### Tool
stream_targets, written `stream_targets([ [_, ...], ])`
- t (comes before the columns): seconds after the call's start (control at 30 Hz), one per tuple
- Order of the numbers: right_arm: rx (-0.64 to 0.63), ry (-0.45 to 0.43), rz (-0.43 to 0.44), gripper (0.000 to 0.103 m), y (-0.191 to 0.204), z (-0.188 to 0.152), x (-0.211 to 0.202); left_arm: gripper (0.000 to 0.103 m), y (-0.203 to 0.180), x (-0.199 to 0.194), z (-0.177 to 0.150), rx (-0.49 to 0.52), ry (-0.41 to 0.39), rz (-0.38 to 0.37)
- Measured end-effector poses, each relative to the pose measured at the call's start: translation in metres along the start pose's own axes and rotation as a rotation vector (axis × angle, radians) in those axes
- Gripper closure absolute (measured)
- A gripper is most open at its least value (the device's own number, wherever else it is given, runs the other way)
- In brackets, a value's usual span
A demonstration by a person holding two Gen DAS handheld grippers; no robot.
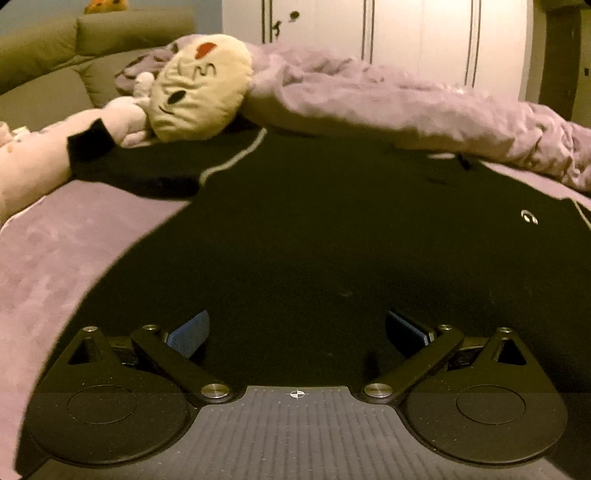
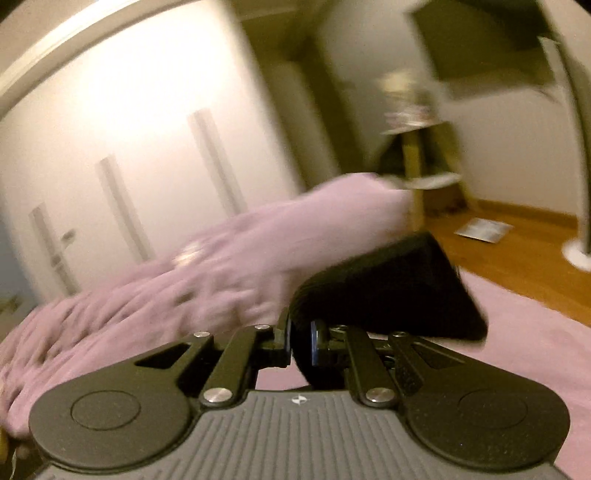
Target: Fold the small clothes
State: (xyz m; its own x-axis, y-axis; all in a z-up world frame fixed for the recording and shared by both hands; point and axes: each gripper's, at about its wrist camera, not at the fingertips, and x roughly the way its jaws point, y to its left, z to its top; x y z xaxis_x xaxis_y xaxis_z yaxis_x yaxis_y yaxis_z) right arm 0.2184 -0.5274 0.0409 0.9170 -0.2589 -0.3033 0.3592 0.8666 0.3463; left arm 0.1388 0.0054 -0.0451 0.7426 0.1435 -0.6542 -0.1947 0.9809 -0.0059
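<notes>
A black garment (image 1: 314,221) with a thin white seam line and a small white logo lies spread on the pink-purple bed cover (image 1: 55,251), one sleeve reaching toward the far left. My left gripper (image 1: 297,328) hovers open just above its near part, blue pads wide apart, nothing between them. In the blurred right wrist view my right gripper (image 2: 301,345) is shut on a fold of the black garment (image 2: 399,291), lifted off the bed cover (image 2: 528,343); the cloth stands up and to the right of the fingers.
A cream face-shaped cushion (image 1: 199,88) and a pale plush toy (image 1: 122,118) lie at the far left. A crumpled purple duvet (image 1: 388,99) runs along the back. White wardrobe doors (image 1: 406,33) stand behind. Wooden floor (image 2: 517,254) lies past the bed's right edge.
</notes>
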Motion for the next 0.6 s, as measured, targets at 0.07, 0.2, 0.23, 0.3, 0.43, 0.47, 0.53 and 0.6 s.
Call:
stream_targets([
  [0.07, -0.056, 0.033, 0.082, 0.094, 0.040, -0.015, -0.005, 0.000, 0.013, -0.002, 0.002, -0.030, 0.005, -0.003],
  [0.2, -0.190, 0.121, 0.223, 0.094, 0.114, -0.068, -0.009, 0.000, 0.041, -0.003, 0.008, -0.098, 0.036, 0.001],
  [0.23, -0.228, 0.149, 0.252, 0.094, 0.131, -0.084, -0.010, 0.000, 0.046, -0.003, 0.009, -0.108, 0.042, 0.002],
  [0.3, -0.284, 0.202, 0.294, 0.094, 0.157, -0.114, -0.011, 0.000, 0.053, -0.005, 0.012, -0.117, 0.044, -0.001],
  [0.43, -0.336, 0.335, 0.300, 0.084, 0.178, -0.157, -0.007, 0.000, 0.048, -0.002, 0.018, -0.088, 0.050, -0.017],
  [0.47, -0.326, 0.381, 0.306, 0.070, 0.178, -0.162, -0.008, 0.000, 0.043, 0.000, 0.020, -0.078, 0.057, -0.029],
  [0.53, -0.260, 0.395, 0.317, 0.058, 0.165, -0.170, -0.021, 0.000, 0.031, 0.005, 0.025, -0.061, 0.063, -0.055],
  [0.6, -0.198, 0.392, 0.306, 0.051, 0.148, -0.168, -0.034, 0.000, 0.015, 0.009, 0.029, -0.033, 0.059, -0.088],
])
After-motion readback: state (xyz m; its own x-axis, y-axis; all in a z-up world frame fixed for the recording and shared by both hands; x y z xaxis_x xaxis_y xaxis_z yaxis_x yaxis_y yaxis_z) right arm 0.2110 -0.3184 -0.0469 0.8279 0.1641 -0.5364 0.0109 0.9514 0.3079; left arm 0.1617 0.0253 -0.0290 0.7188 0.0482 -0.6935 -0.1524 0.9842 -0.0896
